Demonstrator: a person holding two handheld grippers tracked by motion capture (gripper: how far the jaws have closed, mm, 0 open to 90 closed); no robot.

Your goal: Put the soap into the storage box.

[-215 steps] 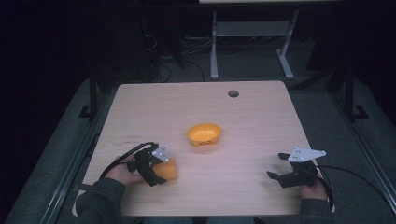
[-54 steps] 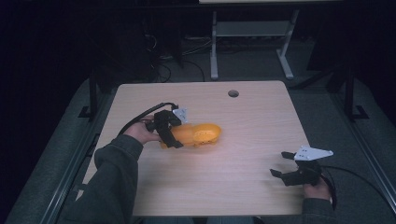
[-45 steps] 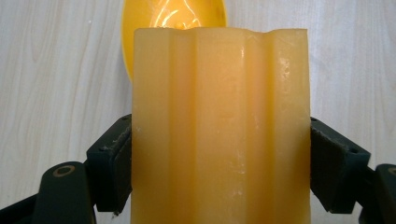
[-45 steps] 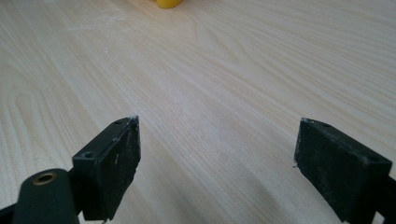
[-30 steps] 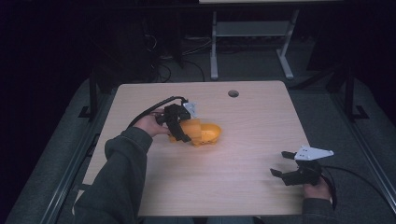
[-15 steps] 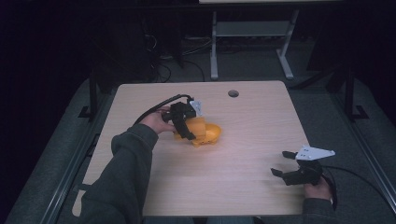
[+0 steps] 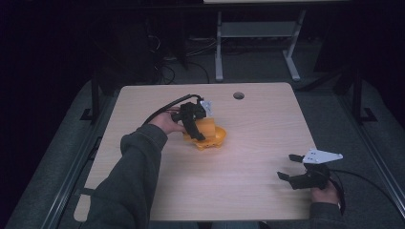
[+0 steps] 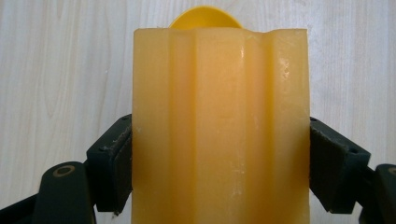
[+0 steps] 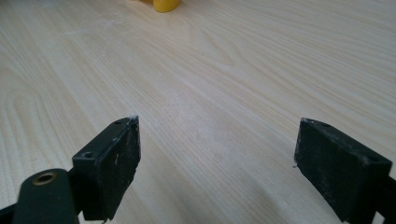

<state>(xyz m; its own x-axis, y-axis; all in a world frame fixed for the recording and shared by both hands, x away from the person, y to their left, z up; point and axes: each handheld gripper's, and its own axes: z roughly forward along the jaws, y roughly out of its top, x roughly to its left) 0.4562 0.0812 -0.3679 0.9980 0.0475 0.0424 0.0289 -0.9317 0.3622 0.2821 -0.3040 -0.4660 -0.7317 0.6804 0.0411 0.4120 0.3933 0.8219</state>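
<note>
Evidently the left gripper (image 7: 198, 125) clamped the orange block (image 8: 219, 126) over the yellow bowl (image 7: 217, 138), presumably to deposit it, while the right gripper (image 7: 289, 168) idled near-right, jaws apart.

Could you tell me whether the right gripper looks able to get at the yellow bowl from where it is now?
Probably yes. The right gripper is open and holds nothing, with bare table up to the yellow bowl. The left gripper holds an orange block over that bowl, crowding it.

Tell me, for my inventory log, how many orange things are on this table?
2: an orange block clamped in the left gripper near the table's middle, and an orange bowl right under it. Others may be hidden behind them.
</note>
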